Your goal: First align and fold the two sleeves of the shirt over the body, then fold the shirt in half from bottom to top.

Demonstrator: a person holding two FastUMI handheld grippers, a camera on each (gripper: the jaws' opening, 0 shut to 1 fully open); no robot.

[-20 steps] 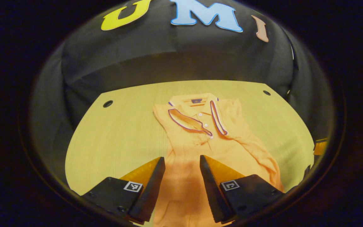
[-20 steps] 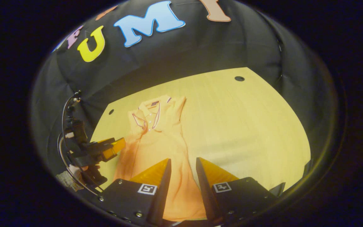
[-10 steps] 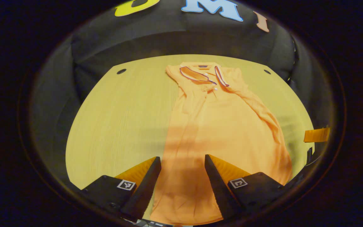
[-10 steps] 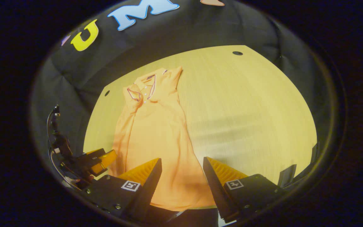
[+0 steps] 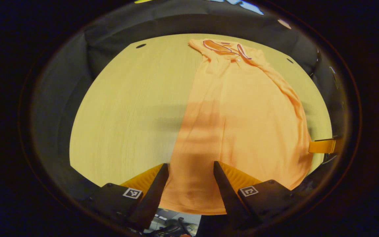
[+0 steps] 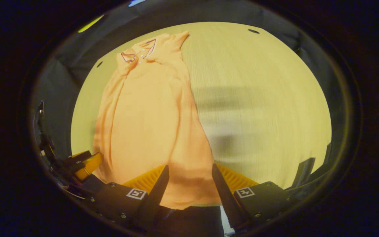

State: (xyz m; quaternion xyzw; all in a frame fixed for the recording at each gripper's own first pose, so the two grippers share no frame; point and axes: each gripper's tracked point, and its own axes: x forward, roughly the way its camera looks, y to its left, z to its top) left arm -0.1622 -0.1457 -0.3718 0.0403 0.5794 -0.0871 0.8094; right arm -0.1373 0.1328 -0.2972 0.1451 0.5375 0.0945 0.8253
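An orange polo shirt [image 5: 242, 108] lies flat on the wooden table [image 5: 127, 108], collar [image 5: 222, 47] at the far end, sleeves lying in over the body so it looks long and narrow. My left gripper [image 5: 190, 164] hangs open over the left part of the hem, cloth showing between its fingers. The right gripper's finger [image 5: 321, 145] pokes in at the shirt's right edge. In the right gripper view the shirt [image 6: 143, 121] runs away to the upper left, and my right gripper [image 6: 189, 166] is open above the hem's right corner. The left gripper [image 6: 84, 161] sits by the left hem.
The hem [image 5: 189, 209] ends close to the table's near edge. Small round holes [image 5: 140, 45] [image 6: 254, 31] mark the table's far corners. Bare wood [image 6: 258, 98] stretches right of the shirt, and black cloth walls stand behind the table.
Both grippers have drawn back from mid-shirt toward the hem and tipped downward, so the whole shirt now shows. Both stay open. The shirt has not moved.
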